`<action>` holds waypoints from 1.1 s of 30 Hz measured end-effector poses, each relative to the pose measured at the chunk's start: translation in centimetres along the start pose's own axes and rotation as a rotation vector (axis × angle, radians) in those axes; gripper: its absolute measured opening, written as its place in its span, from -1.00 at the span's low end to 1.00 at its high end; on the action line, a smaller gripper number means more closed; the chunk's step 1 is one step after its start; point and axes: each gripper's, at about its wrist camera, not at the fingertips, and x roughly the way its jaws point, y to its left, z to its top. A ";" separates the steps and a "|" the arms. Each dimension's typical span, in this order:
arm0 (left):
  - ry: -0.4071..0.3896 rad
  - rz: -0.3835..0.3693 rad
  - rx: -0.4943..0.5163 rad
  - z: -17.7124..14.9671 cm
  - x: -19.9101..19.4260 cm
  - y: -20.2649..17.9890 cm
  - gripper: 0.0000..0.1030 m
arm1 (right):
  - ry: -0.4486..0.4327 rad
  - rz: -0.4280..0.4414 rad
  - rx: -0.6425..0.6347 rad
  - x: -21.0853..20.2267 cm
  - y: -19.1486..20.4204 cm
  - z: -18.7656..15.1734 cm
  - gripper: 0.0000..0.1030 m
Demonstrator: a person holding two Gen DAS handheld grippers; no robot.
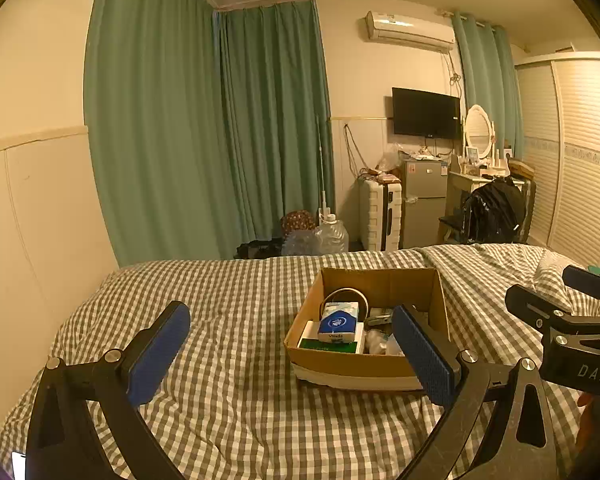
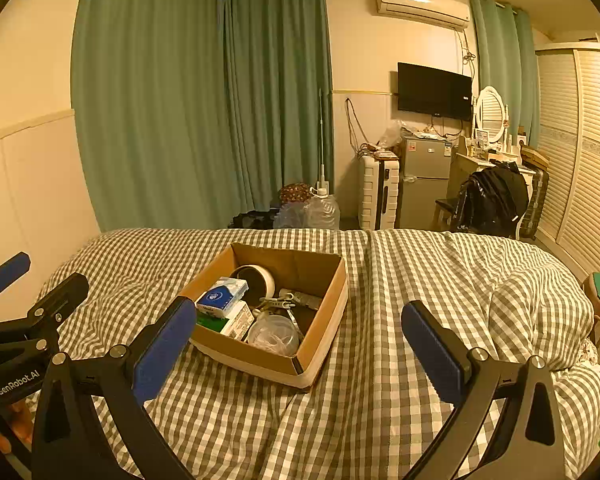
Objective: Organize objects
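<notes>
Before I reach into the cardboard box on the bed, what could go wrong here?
1. The cardboard box sits on a soft, wrinkled checked duvet, so pressing on its rim may tip it.
2. The blue tissue pack lies loosely on other items and could slide when touched.
3. The contents are crowded, so the open jaws may catch neighbouring items.

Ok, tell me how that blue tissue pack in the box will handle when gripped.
The tissue pack looks soft, so it will likely squash. Probably light. It lies loosely atop the green box, so it may slide.
</notes>
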 end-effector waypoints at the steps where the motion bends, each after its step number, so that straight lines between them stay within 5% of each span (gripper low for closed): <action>1: 0.001 -0.001 0.000 0.0 0.0 0.0 1.00 | -0.001 -0.001 0.001 -0.1 -0.1 0.0 0.99; 33: 0.003 -0.006 -0.002 -0.5 0.1 0.2 1.00 | 0.009 -0.011 0.002 0.2 -0.1 0.1 0.99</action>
